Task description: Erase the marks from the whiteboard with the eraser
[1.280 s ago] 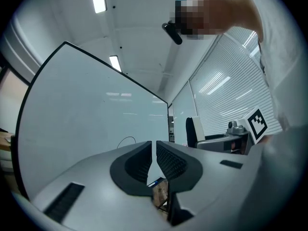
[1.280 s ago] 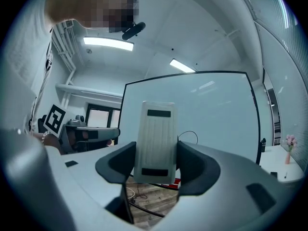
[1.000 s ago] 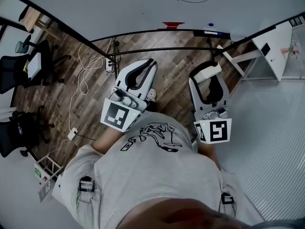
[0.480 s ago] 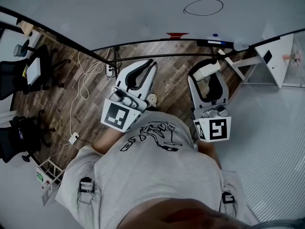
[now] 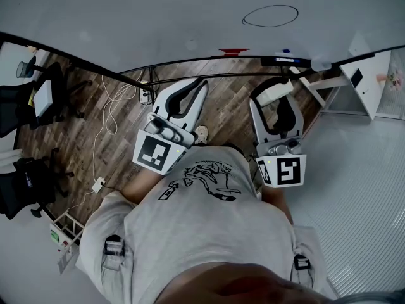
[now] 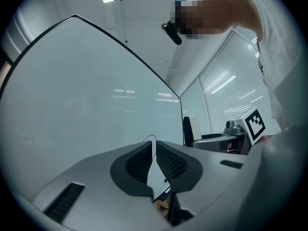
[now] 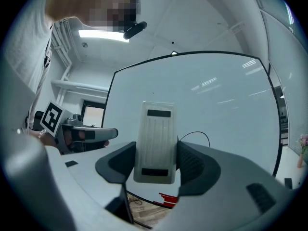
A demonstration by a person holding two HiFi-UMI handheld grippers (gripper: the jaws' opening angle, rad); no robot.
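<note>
The whiteboard (image 5: 158, 18) stands in front of me and fills the top of the head view. A thin black oval mark (image 5: 270, 15) is drawn on it, with a small red mark (image 5: 230, 52) near its lower edge. In the right gripper view the oval (image 7: 195, 135) shows as an arc above the jaws, and the red mark (image 7: 167, 198) lies below them. My right gripper (image 5: 278, 88) is shut on the white eraser (image 7: 155, 141), held short of the board. My left gripper (image 5: 201, 82) is shut with nothing in it; it points at the board (image 6: 72, 90).
A black frame bar (image 5: 209, 61) runs below the board, and a blue-capped marker (image 5: 283, 60) lies on its ledge. Below is a wooden floor (image 5: 120, 125) with white cables (image 5: 107, 106). Office chairs (image 5: 25, 100) stand at the left and a white desk (image 5: 364, 62) at the right.
The head view has tilted up a little, so more of the board shows and the oval sits lower in the picture. Both grippers hold nearly the same places.
</note>
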